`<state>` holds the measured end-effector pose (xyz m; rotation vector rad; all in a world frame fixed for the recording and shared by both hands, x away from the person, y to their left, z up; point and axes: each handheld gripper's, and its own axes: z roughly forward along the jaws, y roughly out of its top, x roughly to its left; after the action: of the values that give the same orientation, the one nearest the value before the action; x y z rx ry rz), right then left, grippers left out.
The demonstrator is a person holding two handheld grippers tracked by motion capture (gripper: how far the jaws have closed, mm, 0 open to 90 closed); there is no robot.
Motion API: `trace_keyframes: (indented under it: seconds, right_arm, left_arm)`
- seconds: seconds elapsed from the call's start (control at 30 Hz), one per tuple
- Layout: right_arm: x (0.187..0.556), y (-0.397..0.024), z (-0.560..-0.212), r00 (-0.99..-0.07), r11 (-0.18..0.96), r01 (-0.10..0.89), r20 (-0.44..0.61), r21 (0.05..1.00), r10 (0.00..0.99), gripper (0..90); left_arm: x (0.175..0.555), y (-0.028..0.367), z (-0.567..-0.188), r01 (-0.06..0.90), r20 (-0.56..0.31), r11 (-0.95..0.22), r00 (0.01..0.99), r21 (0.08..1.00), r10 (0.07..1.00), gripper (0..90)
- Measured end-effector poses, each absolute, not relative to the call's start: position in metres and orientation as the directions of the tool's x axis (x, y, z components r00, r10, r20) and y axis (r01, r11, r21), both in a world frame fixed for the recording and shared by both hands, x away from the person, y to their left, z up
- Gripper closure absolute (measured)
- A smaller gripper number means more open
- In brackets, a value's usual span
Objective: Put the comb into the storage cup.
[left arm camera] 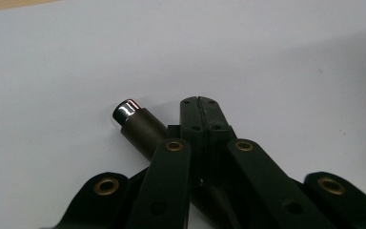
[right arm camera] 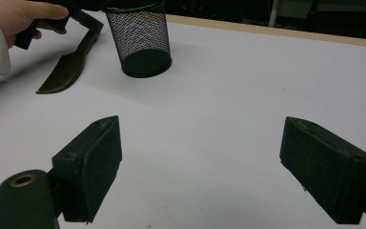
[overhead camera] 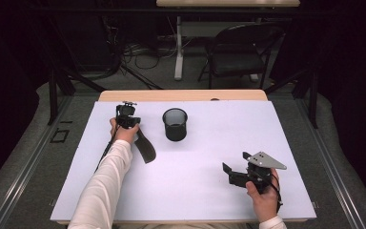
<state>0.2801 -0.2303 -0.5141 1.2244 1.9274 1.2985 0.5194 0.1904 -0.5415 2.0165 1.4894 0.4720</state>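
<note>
Right, my left gripper (left arm camera: 200, 101) has its jaws pressed flat together at the tips, with just a thin seam between them. The dark curved tool (left arm camera: 140, 129) runs on a slant right under them: its round stem with the chrome cap (left arm camera: 125, 109) pokes out just left of the jaw tips and the rest passes beneath the linkage. Whether the jaws pinch any part of it, I cannot tell.

From the high view the tool's long axis runs from the left gripper (overhead camera: 126, 117) back toward me and a little to its right, with the broad curved blade (overhead camera: 145, 149) trailing beside the sleeve (overhead camera: 107, 176). In the right gripper view that blade (right arm camera: 66, 71) lies down on the white table (right arm camera: 228, 95) while the stem end rises toward my hand (right arm camera: 16, 16).

The black mesh cup (overhead camera: 175, 124) stands upright just right of the left gripper, apart from the tool.

My right gripper (right arm camera: 200, 162) gapes wide, nothing between its pads, with bare white surface ahead of it up to the table's wooden far edge (right arm camera: 286, 32).
</note>
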Motion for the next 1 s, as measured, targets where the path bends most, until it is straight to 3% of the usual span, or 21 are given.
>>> trace_keyframes:
  seconds: [0.5, 1.0]
  right_arm:
    - [0.2799, -0.2292, -0.5146, -0.467, 0.138, 0.403, 0.073, 0.905, 0.881, 14.2]
    - [0.2803, -0.2293, -0.5151, -0.471, 0.135, 0.401, 0.077, 0.906, 0.879, 14.3]
  left_arm:
    - [0.5160, 0.1893, -0.5422, 0.742, 0.014, -0.276, 0.338, 0.611, 0.941, 90.0]
    - [0.5141, 0.1917, -0.5405, 0.748, 0.020, -0.296, 0.354, 0.594, 0.935, 90.0]
